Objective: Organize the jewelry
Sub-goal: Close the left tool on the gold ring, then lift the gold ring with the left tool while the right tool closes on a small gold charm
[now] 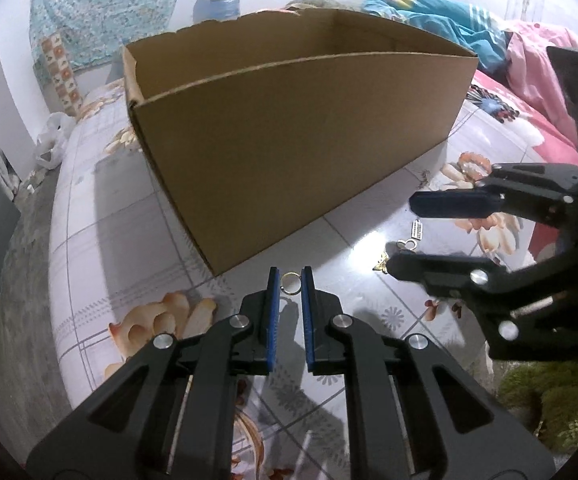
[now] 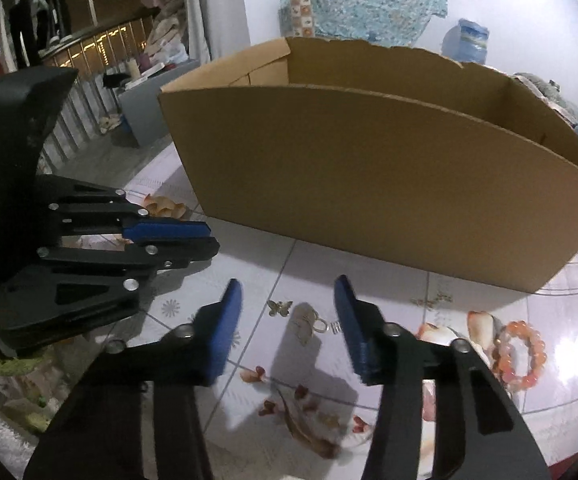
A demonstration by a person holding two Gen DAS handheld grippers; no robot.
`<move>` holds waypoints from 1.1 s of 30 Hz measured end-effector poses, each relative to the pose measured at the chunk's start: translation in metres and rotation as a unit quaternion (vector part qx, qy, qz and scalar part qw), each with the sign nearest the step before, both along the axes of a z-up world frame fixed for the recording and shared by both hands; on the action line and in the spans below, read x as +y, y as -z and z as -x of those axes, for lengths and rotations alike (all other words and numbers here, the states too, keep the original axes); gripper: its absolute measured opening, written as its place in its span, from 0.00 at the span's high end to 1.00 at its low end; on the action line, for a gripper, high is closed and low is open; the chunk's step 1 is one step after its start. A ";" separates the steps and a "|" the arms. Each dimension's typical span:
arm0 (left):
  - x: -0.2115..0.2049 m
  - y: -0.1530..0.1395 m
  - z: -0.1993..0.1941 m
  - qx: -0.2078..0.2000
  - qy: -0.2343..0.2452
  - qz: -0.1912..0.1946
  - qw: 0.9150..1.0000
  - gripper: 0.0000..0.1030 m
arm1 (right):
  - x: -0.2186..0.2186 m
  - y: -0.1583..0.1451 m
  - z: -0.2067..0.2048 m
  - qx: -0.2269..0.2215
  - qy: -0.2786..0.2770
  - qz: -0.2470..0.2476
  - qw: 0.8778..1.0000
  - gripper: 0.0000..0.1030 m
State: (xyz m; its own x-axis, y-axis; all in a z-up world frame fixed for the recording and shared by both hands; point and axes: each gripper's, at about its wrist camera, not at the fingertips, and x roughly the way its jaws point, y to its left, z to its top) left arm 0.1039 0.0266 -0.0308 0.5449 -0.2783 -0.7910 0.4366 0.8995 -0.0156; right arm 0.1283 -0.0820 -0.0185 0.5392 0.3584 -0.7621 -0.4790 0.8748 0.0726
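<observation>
While the left claw (image 1: pixel 291 276) pinches one small ring (image 1: pixel 290 283) near the single cardboard box (image 1: pixel 289 140), the right claw (image 2: pixel 289 300) hangs apart over a butterfly charm (image 2: pixel 279 307); one bead bracelet (image 2: pixel 523 354) lies beside.

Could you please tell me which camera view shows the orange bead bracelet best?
The right wrist view: the orange bead bracelet lies whole and unobstructed on the floral tablecloth. In the left wrist view, only part of it peeks out behind the right gripper.

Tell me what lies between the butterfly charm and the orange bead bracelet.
Right wrist view: a silver ring, then the right gripper's blue pad, between charm and bracelet.
</observation>
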 end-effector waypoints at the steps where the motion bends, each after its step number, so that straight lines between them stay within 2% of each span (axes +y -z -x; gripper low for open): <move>1: 0.002 0.001 0.000 0.001 0.000 0.000 1.000 0.91 | 0.002 0.002 -0.001 0.002 -0.002 0.004 1.000 0.61; 3: 0.002 0.003 -0.001 0.004 0.000 0.001 1.000 0.91 | 0.004 0.005 -0.002 0.006 -0.005 0.008 1.000 0.67; 12: 0.008 0.007 -0.005 0.010 0.000 0.007 1.000 0.91 | 0.016 0.013 0.001 0.013 -0.023 0.044 0.999 0.81; 14: 0.009 0.008 -0.006 0.011 -0.001 0.008 1.000 0.91 | 0.018 0.014 0.003 0.013 -0.021 0.045 0.999 0.82; 17: 0.010 0.009 -0.006 0.012 -0.001 0.009 1.000 0.91 | 0.017 0.013 0.004 0.018 -0.018 0.043 0.999 0.89; 25: 0.011 0.009 -0.004 0.011 -0.002 0.009 1.000 0.91 | 0.010 0.012 0.001 0.022 -0.014 0.033 0.999 0.92; 26: 0.011 0.009 -0.004 0.010 -0.003 0.009 1.000 0.91 | 0.009 0.012 0.001 0.023 -0.013 0.032 0.999 0.95; 33: 0.010 0.007 -0.001 0.007 -0.005 0.006 1.000 0.91 | 0.004 0.009 0.005 0.019 -0.014 0.026 0.999 0.95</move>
